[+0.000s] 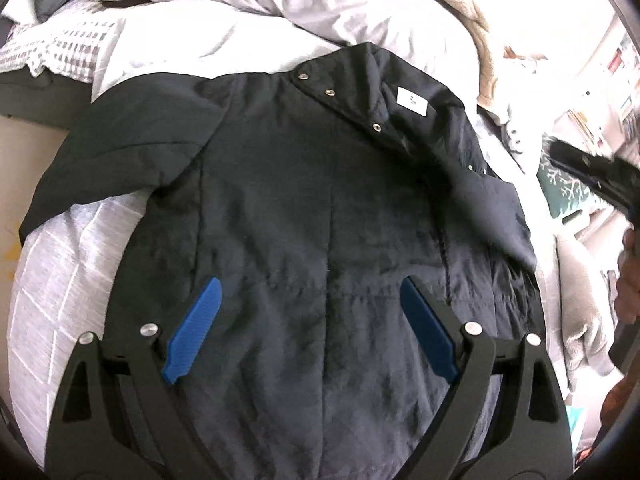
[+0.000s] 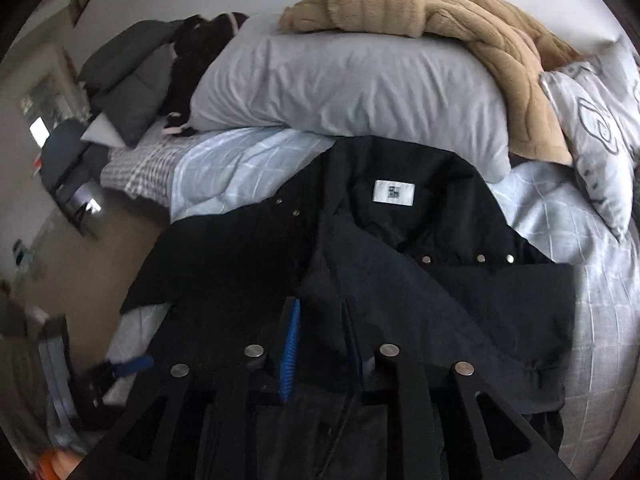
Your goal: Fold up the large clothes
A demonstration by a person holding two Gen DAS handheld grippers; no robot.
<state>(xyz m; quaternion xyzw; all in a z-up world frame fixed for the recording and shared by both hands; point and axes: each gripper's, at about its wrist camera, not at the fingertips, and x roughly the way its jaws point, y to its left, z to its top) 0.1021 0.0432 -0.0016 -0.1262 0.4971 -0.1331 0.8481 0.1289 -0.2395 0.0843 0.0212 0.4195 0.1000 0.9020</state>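
left gripper point(image 1: 312, 320) gapes wide above a dark jacket point(image 1: 320, 208) on the bed point(image 2: 240, 164); right gripper point(image 2: 320, 336) pinches jacket cloth, one sleeve folded in, most folding left.

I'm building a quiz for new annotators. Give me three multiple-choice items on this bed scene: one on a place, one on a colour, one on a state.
1. Where does the tan blanket lie?
A. on the floor
B. on top of the pillow
C. under the jacket

2. What colour is the label inside the jacket's collar?
A. white
B. red
C. yellow

3. How do the left gripper jaws stand?
A. shut on a sleeve
B. shut on nothing
C. wide open above the jacket

Key: B, the blanket drapes over the pillow; A, the tag is white on dark cloth; C, the blue fingers stand far apart.
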